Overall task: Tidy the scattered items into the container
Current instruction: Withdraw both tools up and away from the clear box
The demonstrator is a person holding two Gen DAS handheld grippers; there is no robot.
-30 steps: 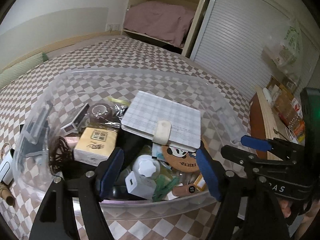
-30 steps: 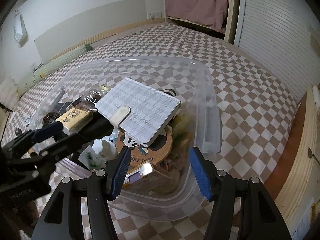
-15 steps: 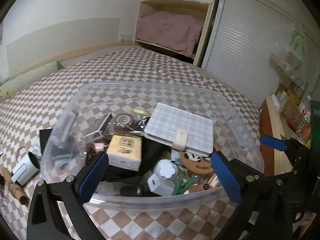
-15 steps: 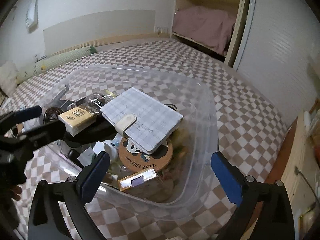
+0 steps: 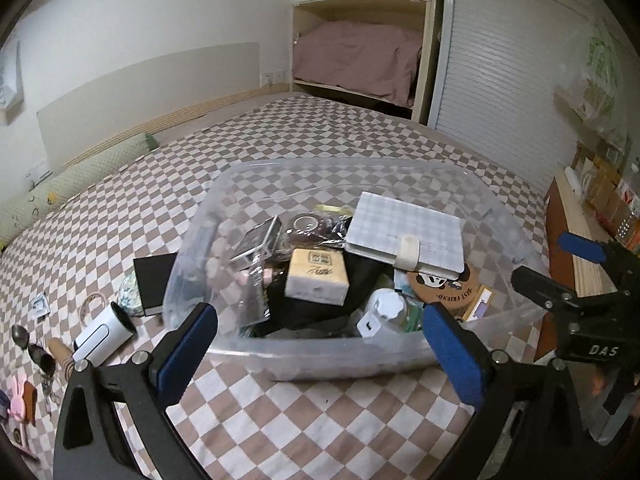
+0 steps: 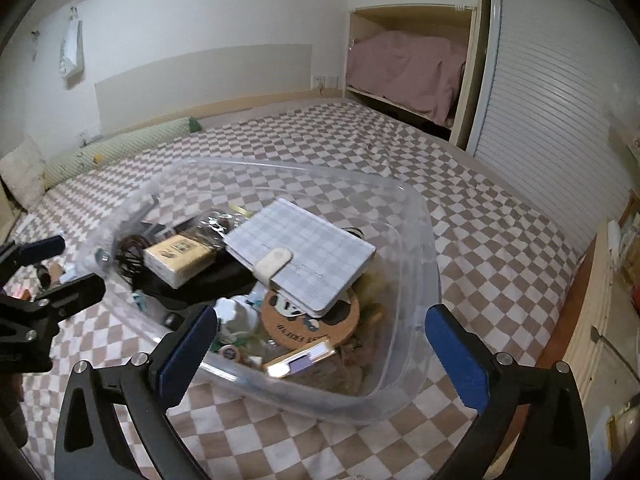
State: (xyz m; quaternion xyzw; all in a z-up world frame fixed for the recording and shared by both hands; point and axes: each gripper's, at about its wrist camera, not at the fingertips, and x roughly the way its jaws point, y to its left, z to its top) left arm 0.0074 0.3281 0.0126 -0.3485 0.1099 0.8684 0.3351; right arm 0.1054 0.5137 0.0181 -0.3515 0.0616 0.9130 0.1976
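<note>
While both pairs of jaws stand wide, having just been opening with nothing between them, I list what lies before me.

Left gripper (image 5: pixel 320 348): blue pads far apart, empty, hovering just short of the near wall of the clear container (image 5: pixel 516 236).

Right gripper (image 6: pixel 320 350): pads equally spread, empty, over the container's near corner.

Container: on the checked bedcover (image 5: pixel 304 416), well filled. On top, a grey plaid notebook (image 5: pixel 404 232) with a cream clasp, resting partly on a round panda coaster (image 5: pixel 442 286); beside it a tan tissue pack (image 5: pixel 318 276) and a white charger plug (image 5: pixel 370 326).

Step in hand, as I judge it: drawing clear of the bin to fetch the next stray. To do it well I should lift my pads above the rim before swinging left, keep them spread, and choose one piece at a time.

Left view only: strays still on the cover to the container's left, namely a white cylinder (image 5: pixel 105 332), a black notebook (image 5: pixel 154 282) touching the bin's wall, a metal spoon (image 5: pixel 19 334), and a pink toy (image 5: pixel 19 400) at the frame's edge.

Right view only: a gold-edged card case (image 6: pixel 300 358) low in the bin; the strays are almost wholly hidden behind my left gripper.
</note>
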